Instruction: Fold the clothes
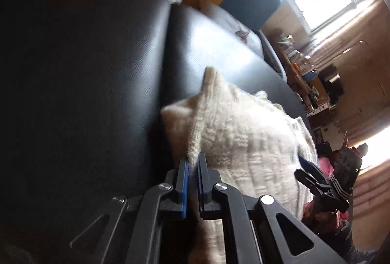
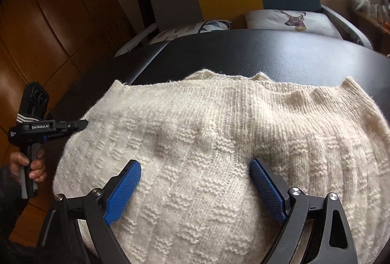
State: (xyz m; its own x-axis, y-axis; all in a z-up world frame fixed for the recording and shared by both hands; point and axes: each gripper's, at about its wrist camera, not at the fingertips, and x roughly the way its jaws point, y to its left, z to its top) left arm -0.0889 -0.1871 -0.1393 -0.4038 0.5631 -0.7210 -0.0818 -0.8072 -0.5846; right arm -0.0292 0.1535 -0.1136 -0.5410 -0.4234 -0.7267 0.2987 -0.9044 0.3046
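1. Cream wool is what you have here: a chunky cream knitted sweater point(image 2: 219, 142) lies spread on the black padded leather bench point(image 2: 268, 54).
2. Your left gripper point(image 1: 193, 161) has its blue pads pressed together on a thin edge of the sweater, at its left side. That bit is small. If you pull fast, the wool can slip out.
3. Your right gripper point(image 2: 195, 181) is spread wide over the middle of the sweater, and it holds nothing. If you lift with only the left one, the sweater can droop and bunch up.
4. The knit is loose and fuzzy. The rough blue pads point(image 2: 265, 190) can snag a loop and stretch it.
5. The sweater's left side is near the bench edge. A hard tug that way can drag it off.
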